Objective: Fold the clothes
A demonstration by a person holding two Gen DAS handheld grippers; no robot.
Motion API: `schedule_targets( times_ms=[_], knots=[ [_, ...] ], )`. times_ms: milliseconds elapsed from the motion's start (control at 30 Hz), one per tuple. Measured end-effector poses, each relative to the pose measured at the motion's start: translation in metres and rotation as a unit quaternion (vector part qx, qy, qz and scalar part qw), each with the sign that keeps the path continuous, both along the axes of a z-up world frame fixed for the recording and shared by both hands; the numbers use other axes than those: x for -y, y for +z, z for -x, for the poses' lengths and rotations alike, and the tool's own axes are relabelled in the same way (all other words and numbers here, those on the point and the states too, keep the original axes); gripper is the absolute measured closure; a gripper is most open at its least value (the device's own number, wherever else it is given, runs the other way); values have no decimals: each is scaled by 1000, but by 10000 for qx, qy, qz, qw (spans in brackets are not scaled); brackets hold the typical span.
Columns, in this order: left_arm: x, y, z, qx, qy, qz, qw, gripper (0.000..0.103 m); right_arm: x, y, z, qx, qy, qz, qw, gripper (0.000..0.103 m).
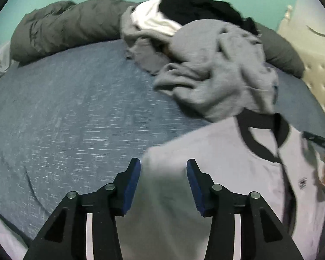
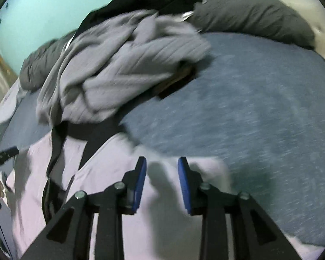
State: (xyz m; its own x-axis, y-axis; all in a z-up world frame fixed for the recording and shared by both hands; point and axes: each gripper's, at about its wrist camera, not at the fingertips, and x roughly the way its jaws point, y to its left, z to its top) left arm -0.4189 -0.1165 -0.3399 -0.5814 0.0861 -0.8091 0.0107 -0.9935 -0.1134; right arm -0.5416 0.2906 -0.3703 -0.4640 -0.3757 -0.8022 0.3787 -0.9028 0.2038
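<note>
A pale lilac shirt [image 1: 216,173] with a black collar [image 1: 260,125] lies spread on the blue bed sheet [image 1: 75,108]. My left gripper [image 1: 163,169] is open over the shirt's left shoulder edge, with cloth lying between its blue pads [image 1: 132,179]. In the right wrist view the same shirt [image 2: 110,164] fills the lower left. My right gripper [image 2: 162,169] is open over its other shoulder edge, cloth showing between the fingers. Each gripper shows at the edge of the other's view, the right gripper [image 1: 320,140] and the left gripper [image 2: 2,153] with a hand on it.
A heap of clothes lies beyond the shirt: a grey ribbed garment [image 1: 216,65] [image 2: 123,65], black cloth [image 1: 195,6] and white cloth [image 1: 151,19]. A dark flat object [image 2: 175,82] pokes out under it. Dark grey pillows [image 1: 60,28] [image 2: 249,15] line the teal wall; a cream headboard [image 1: 314,71] stands on the right.
</note>
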Motion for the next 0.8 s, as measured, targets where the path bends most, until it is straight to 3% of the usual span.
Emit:
schedule_targets(
  times_ms=[100, 233, 300, 433, 500, 800],
  knots=[
    [-17, 7, -14, -112, -205, -36, 9997, 54, 31, -24, -11, 296, 239, -277, 9989, 73],
    [-35, 7, -28, -111, -491, 65, 9987, 54, 67, -35, -36, 163, 699, -541, 9960, 73],
    [-39, 7, -37, -119, -561, 65, 9983, 54, 70, -32, -43, 292, 824, -292, 9957, 73],
    [-38, 3, -47, -106, -557, -61, 9984, 53, 64, -20, -52, 21, 580, -127, 9982, 73],
    [-38, 2, -52, -89, -548, -100, 9984, 52, 70, -30, -54, 332, 556, -55, 9979, 74],
    [-36, -2, -66, -16, -516, -184, 9985, 51, 89, -32, -74, 477, 1027, 36, 9936, 81]
  ],
)
